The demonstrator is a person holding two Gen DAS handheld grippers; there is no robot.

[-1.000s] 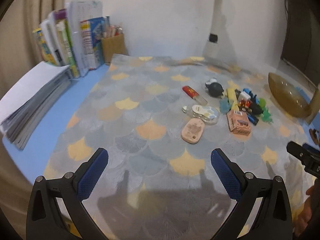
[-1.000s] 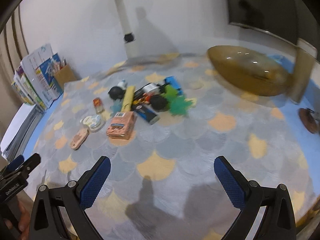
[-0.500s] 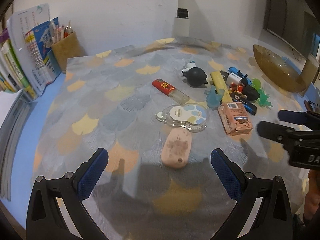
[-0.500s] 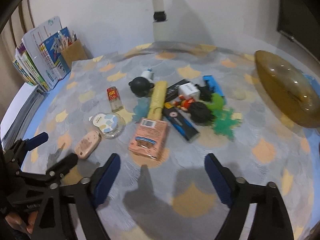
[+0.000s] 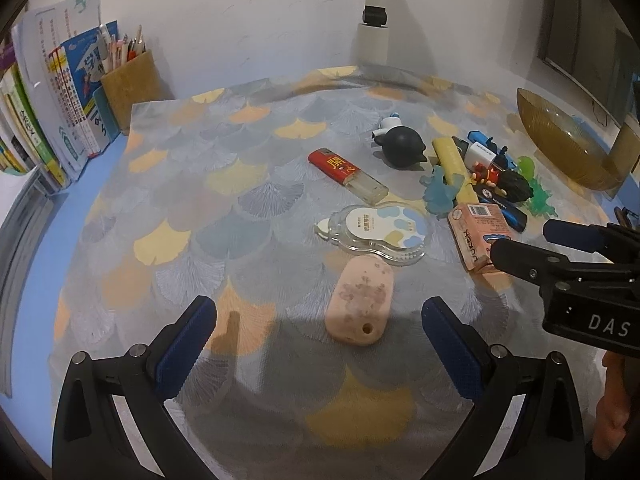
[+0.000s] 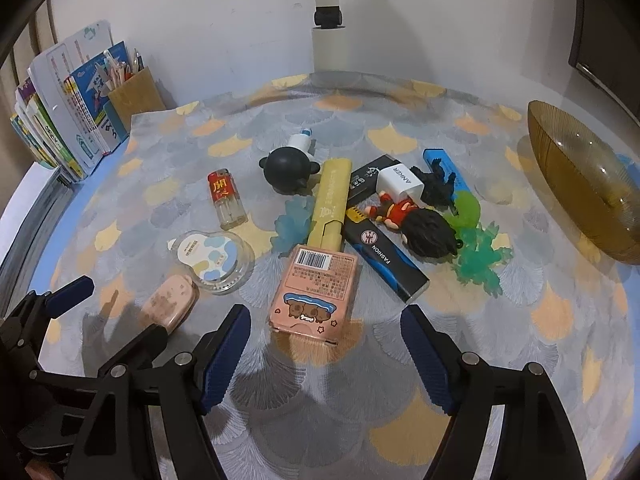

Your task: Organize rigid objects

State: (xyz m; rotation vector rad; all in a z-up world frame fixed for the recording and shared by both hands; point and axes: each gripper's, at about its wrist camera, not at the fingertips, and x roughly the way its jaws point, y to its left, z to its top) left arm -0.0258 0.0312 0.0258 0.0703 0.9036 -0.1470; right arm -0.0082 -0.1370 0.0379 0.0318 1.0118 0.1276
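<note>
My left gripper (image 5: 318,312) is open just above the mat, and a pink oval case (image 5: 360,300) lies just ahead between its fingers, untouched. My right gripper (image 6: 324,316) is closing its jaws around the near end of a pink box (image 6: 316,292); the pads stand clear of its sides. Behind the box lie a yellow highlighter (image 6: 330,204), a black-and-blue box (image 6: 384,260), a white charger (image 6: 400,184), a small figurine (image 6: 420,228) and a green toy (image 6: 480,256). A clear tape dispenser (image 5: 380,232), a red lighter (image 5: 344,174) and a black round figure (image 5: 402,144) lie nearby.
An amber glass bowl (image 6: 580,184) stands at the right edge of the mat. Books (image 5: 60,112) and a pen holder (image 5: 128,84) line the back left, by a stack of paper. A white post (image 6: 328,20) rises at the back wall.
Both grippers have come forward and lower toward the pile. The right jaws have narrowed and now flank the pink box. The pink case now lies between the left fingers.
</note>
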